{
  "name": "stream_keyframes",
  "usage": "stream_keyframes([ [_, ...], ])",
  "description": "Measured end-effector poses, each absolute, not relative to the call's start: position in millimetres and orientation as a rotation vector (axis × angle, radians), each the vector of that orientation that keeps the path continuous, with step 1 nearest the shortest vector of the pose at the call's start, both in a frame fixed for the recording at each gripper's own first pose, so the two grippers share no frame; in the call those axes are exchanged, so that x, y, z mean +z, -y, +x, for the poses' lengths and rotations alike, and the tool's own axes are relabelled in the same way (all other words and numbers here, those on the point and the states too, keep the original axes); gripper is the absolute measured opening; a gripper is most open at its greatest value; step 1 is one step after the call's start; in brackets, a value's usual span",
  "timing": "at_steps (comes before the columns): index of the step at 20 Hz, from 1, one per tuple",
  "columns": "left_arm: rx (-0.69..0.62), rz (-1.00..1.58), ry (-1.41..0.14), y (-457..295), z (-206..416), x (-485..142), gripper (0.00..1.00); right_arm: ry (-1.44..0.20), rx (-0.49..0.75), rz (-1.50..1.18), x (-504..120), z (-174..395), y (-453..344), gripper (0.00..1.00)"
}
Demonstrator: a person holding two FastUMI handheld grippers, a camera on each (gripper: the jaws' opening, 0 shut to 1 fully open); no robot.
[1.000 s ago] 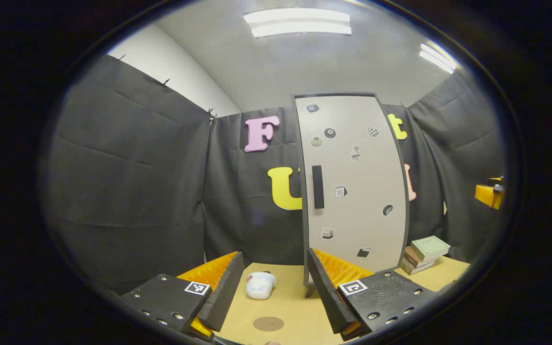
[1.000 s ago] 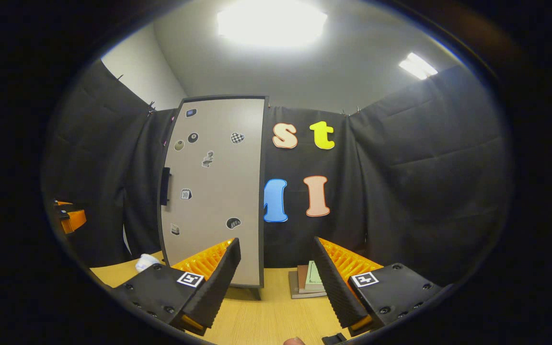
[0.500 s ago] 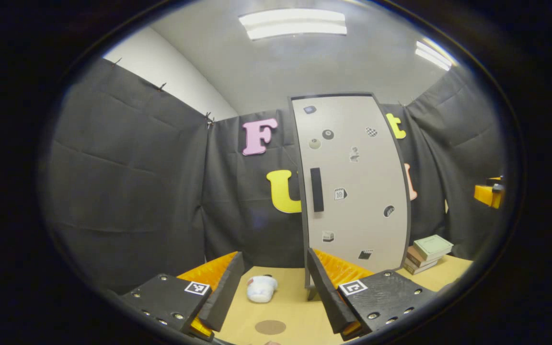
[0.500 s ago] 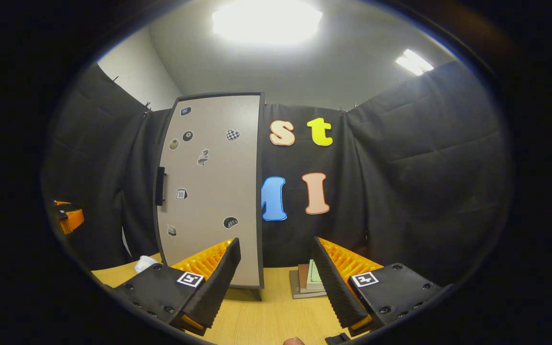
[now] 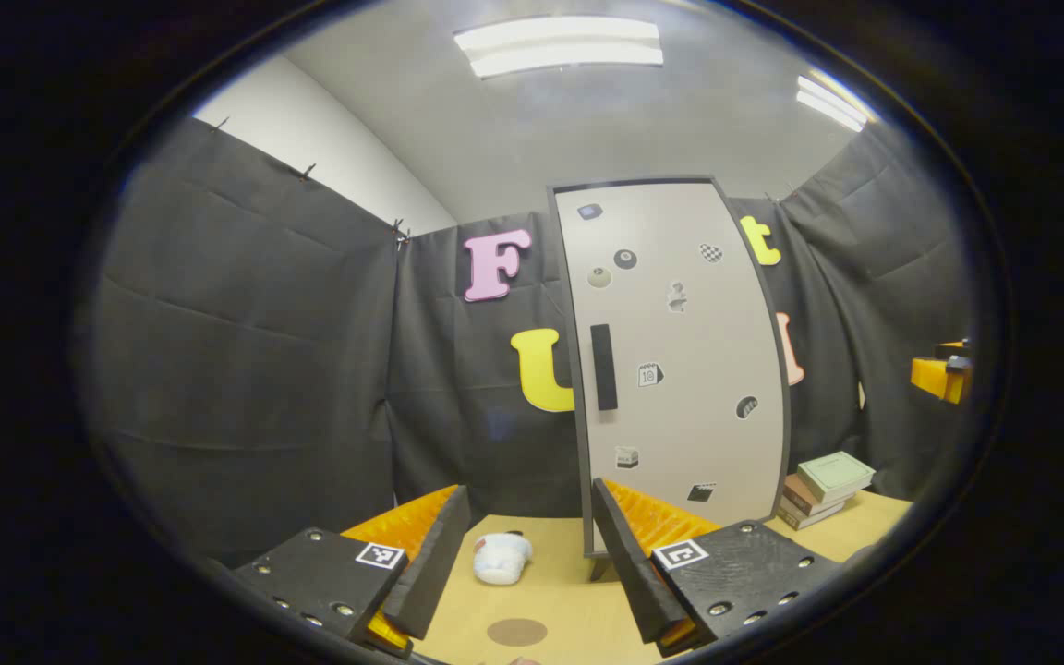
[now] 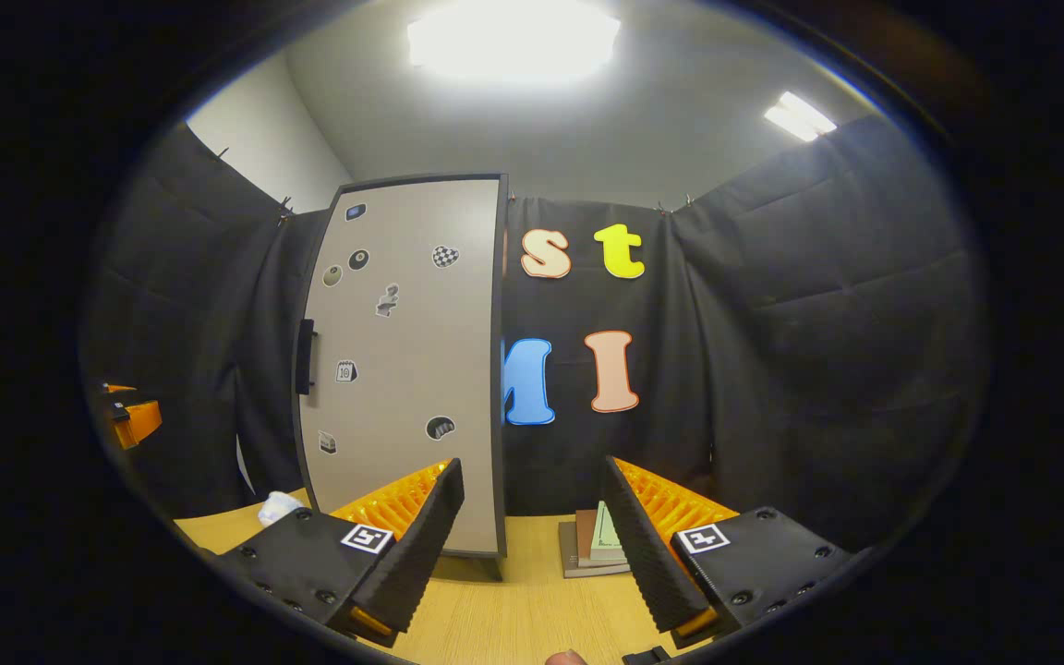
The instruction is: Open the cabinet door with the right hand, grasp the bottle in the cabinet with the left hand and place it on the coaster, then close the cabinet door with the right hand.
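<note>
Straight ahead in the left gripper view: tall grey cabinet door with small stickers (image 5: 680, 369), shut, black vertical bar handle (image 5: 603, 367) on its left edge. Left gripper (image 5: 523, 554) has its fingers spread apart, nothing between them, low over the light wooden table (image 5: 560, 591). Round brown coaster (image 5: 516, 632) lies on the table just ahead of the fingers; small white crumpled object (image 5: 500, 559) beyond it. Stack of books (image 5: 823, 487) right of the cabinet. Over the last second the door has drifted slightly left in frame, so this hand is only shifting a little. Right gripper view: right gripper (image 6: 532, 545) also spread and empty, well apart from the handle (image 6: 305, 356), which has slid a bit further left. Bottle is presumably behind the shut door, hidden. Judgement: task at the start; the right hand has yet to reach the handle.
</note>
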State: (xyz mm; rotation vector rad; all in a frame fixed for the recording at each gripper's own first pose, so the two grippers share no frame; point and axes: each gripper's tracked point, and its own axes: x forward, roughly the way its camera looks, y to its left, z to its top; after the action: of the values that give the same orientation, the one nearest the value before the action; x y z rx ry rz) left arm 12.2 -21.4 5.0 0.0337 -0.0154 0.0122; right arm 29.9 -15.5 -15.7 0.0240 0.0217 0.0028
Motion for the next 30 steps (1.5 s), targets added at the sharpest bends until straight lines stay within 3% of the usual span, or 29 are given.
stream_keyframes([
  [17, 0.142, 0.052, -0.01, 25.2, -7.8, -4.2, 0.82, -0.056, 0.117, 0.06, -24.2, 74.6, 3.8, 0.96],
  [30, 0.201, 0.004, -0.054, -75.5, 33.0, -36.2, 0.8, 0.019, 0.238, 0.084, 39.3, 139.5, -127.8, 0.96],
])
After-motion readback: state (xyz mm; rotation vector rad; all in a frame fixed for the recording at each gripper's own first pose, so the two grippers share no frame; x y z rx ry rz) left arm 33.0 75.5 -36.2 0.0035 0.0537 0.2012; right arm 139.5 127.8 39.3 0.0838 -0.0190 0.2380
